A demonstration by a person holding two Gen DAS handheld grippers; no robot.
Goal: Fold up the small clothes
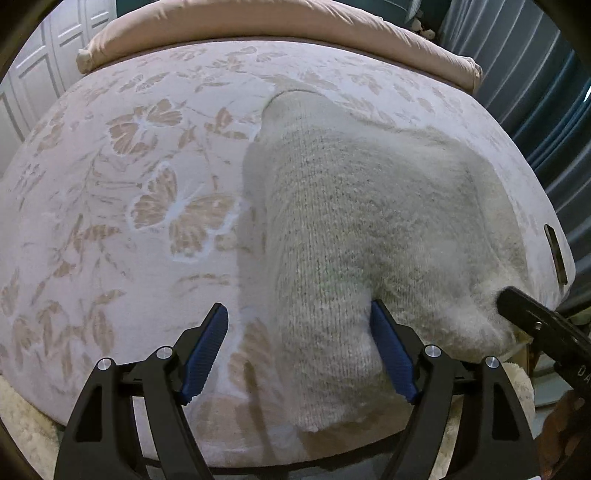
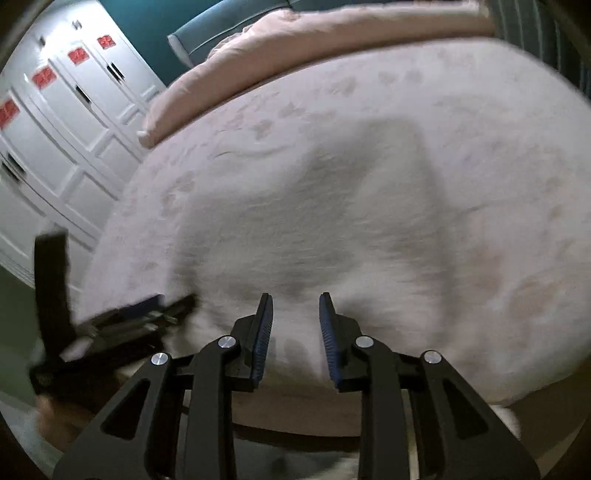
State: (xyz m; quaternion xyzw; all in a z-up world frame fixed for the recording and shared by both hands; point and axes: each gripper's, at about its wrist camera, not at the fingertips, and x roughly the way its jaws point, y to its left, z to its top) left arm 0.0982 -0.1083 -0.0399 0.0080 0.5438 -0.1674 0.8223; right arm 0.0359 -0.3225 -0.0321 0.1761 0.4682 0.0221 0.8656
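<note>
- A cream knitted sweater lay on the bed, filling the centre and right of the left wrist view, one sleeve or edge reaching toward the upper middle and a lower corner hanging over the near edge at the bottom.
- It looked only partly folded; the outline stayed uneven, so further folds and smoothing probably remained.
- The left gripper stood with jaws wide at the bottom centre, the right-hand pad touching the knit, nothing clamped.
- The right gripper showed narrow jaws with a gap, no cloth visibly pinched; this view was blurred.
- A pink quilt lay across the top, white cupboards at upper left.
</note>
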